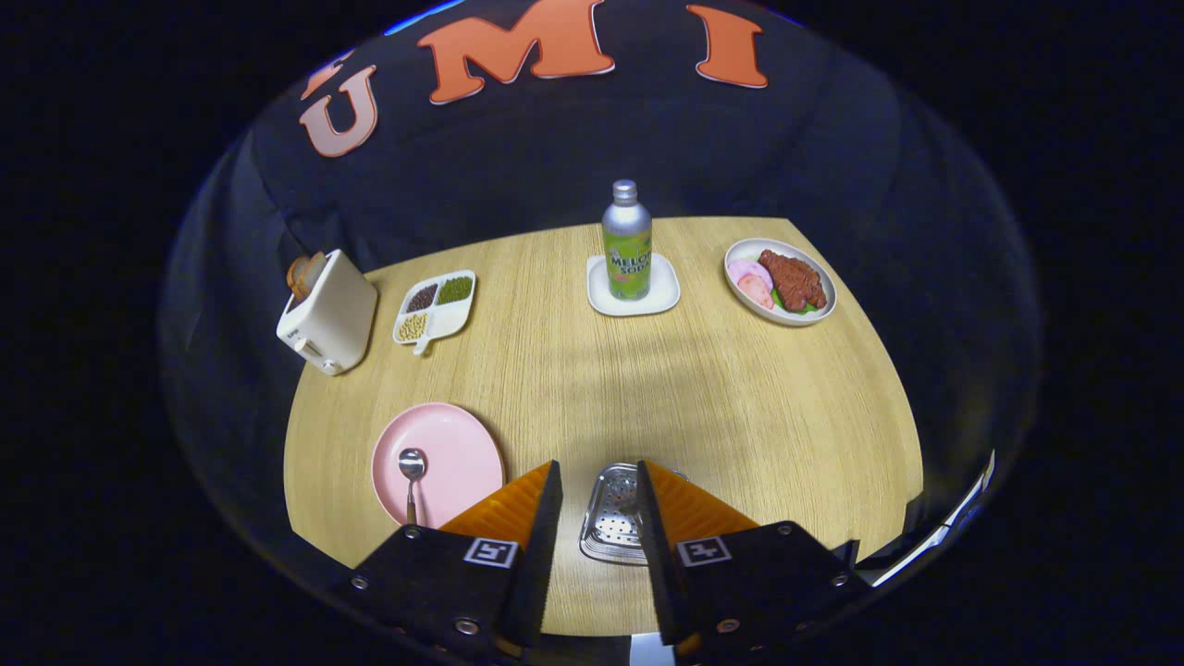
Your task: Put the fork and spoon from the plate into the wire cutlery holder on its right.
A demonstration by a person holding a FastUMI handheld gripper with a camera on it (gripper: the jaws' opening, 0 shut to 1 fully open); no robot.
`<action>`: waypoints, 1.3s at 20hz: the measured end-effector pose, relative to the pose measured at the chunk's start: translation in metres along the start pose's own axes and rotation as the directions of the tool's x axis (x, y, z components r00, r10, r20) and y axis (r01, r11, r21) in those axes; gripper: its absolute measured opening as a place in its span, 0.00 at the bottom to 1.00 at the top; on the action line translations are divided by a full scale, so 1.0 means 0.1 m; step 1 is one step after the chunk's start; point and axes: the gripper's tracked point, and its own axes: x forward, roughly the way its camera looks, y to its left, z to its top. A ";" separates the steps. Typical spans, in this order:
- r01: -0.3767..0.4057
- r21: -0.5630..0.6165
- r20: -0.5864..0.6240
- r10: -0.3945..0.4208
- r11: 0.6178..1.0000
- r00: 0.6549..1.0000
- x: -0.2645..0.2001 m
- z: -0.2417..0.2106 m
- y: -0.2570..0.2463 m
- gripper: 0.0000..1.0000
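Note:
A pink plate (453,444) lies on the wooden table just left of my left finger. A metal spoon (412,474) rests on the plate's left part, bowl pointing away from me. The perforated metal cutlery holder (610,518) sits right of the plate, directly below and between my fingers; its right side is hidden by the right finger. A slim metal piece shows inside the holder by the right finger, too small to name. My gripper (598,468) hangs over the holder, open, with nothing pressed between its orange fingers (518,504).
A white toaster (326,313) with bread stands at the far left, beside a divided dish of beans (437,307). A soda bottle (626,242) stands on a white coaster at the back centre. A plate of meat (780,281) sits back right.

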 end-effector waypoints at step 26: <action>-0.137 -0.264 0.495 0.256 0.955 0.830 -0.63 0.30 2.19 0.96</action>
